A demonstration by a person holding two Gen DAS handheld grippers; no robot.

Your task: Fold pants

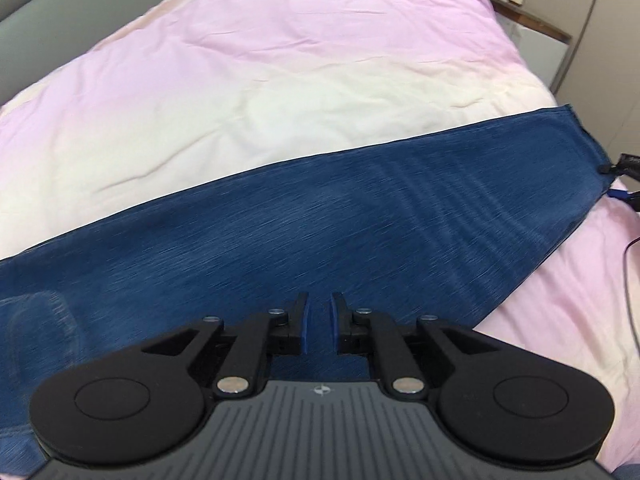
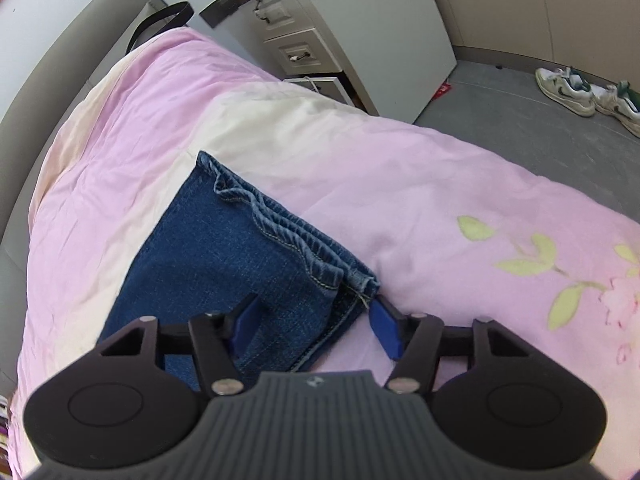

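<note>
Blue jeans lie flat in a long band across a pink and cream bed cover. My left gripper hovers over the denim near its middle, the blue pads a narrow gap apart with nothing pinched. In the right wrist view the leg hems lie stacked with their stitched edges showing. My right gripper stands open and straddles the near hem corner, one pad over the denim and the other over the bed cover. The pads do not press the cloth.
A grey padded headboard runs along the bed's far side, with a black strap on it. White drawers stand beside the bed. A pair of white sneakers lies on the grey floor. A wooden shelf is at the top right.
</note>
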